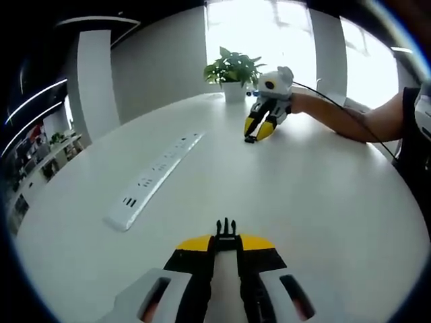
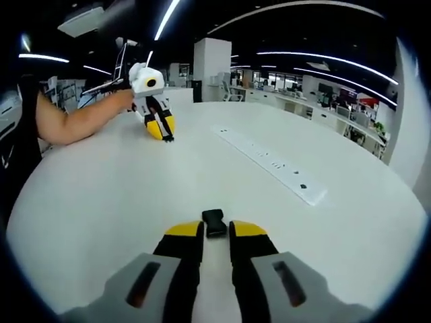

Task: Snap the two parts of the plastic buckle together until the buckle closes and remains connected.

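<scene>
Pronged buckle part [image 1: 226, 227]: black, clamped at the tips of the left gripper [image 1: 226, 243], prongs pointing away, low over the white bench [image 1: 283, 182].
Socket buckle part [image 2: 214, 223]: black, clamped between the right gripper [image 2: 215, 237] fingers, low over the bench.
Buckle halves: well apart, one at each end of the bench.
Pot [image 1: 234, 91]: white, holding a green plant [image 1: 233, 67], at the far bench edge in the left gripper view.
Power strip [image 2: 273, 161]: long, white, flat on the bench between the grippers.
Background: right gripper view shows office desks and ceiling lights; left gripper view shows a bright window.

White table [image 1: 323, 202], bright window [image 1: 269, 27]
</scene>
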